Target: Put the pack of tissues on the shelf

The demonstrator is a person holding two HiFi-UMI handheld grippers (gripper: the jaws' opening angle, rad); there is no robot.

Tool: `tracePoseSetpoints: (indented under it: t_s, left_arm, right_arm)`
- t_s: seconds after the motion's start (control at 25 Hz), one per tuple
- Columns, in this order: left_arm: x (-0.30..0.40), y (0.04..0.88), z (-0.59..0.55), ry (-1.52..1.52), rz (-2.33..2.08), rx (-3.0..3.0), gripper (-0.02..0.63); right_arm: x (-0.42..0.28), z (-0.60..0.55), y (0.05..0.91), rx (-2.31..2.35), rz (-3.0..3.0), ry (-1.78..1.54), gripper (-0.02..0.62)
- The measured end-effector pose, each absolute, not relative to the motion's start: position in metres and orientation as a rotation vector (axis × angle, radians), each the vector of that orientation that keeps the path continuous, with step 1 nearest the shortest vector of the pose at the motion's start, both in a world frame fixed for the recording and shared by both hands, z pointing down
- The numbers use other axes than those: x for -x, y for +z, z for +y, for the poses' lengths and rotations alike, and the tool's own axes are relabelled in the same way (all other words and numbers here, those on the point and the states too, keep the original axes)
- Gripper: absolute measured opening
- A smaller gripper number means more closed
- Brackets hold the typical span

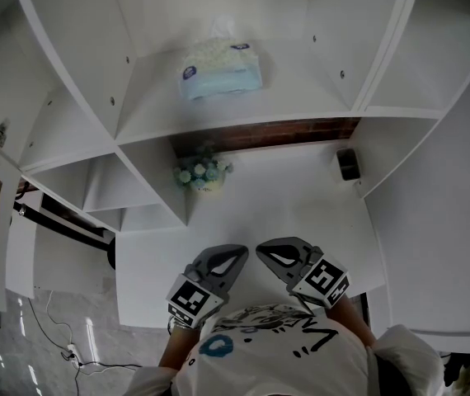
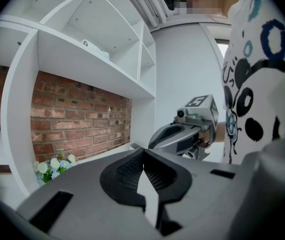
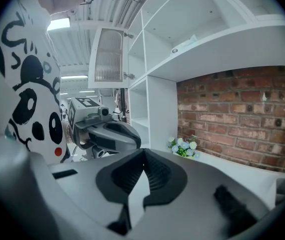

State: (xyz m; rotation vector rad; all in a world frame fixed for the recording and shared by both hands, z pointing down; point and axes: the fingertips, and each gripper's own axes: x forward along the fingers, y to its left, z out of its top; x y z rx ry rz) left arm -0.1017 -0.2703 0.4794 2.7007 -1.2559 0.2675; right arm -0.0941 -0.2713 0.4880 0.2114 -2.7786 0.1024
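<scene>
The pack of tissues [image 1: 221, 70], pale blue and white, lies on the white shelf board [image 1: 301, 97] above the desk, in the head view. Both grippers hang low over the near edge of the desk, close to the person's chest. My left gripper [image 1: 240, 252] is shut with nothing between its jaws, and its tip [image 2: 143, 151] shows closed in the left gripper view. My right gripper [image 1: 261, 249] is shut and empty too, its tip [image 3: 142, 151] closed in the right gripper view. The two tips point toward each other, almost touching. A corner of the pack [image 2: 95, 48] shows over the shelf's edge.
A small pot of blue and white flowers [image 1: 201, 172] stands at the back of the white desk [image 1: 301, 196], against a brick wall [image 3: 232, 114]. A small dark object [image 1: 348, 163] sits at the back right. White shelf compartments [image 1: 78, 130] flank the desk.
</scene>
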Motion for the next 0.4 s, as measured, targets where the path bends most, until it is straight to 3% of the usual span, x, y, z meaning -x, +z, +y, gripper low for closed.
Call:
tracePoseSetpoints:
  t_s: [0.4]
  left_arm:
    - [0.1000,0.4795,-0.2682,0.254,-1.249,-2.697,0.015]
  right_arm:
    - [0.0920,-0.2689,0.4881,-0.208,-2.775,0.095,0.026]
